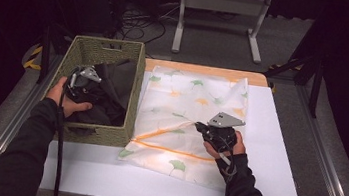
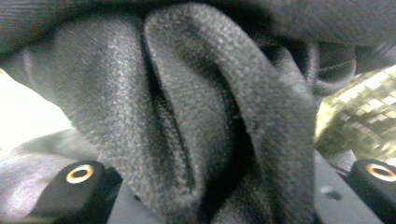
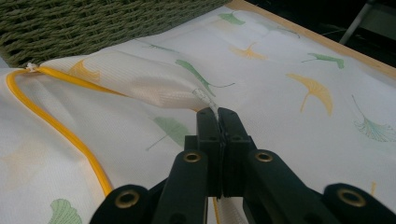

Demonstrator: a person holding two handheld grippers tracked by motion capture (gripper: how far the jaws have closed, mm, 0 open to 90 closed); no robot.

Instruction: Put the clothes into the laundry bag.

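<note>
My left gripper sits inside the woven basket at the surface's back left corner, its jaws nearly closed on a thick fold of dark cloth that bulges up between them. The basket's walls hem that gripper in on the left, back and near sides, and the wall toward the middle stands between it and the mesh laundry bag. That bag, white with green and orange leaves, lies flat from the back edge toward the front, its left side touching the basket. My right gripper has its jaws pressed together on the bag's thin mesh near the yellow-trimmed opening, lifting a small ridge there. To the right of the bag the white surface lies bare up to its right edge, and a bare strip runs along the front edge.
</note>
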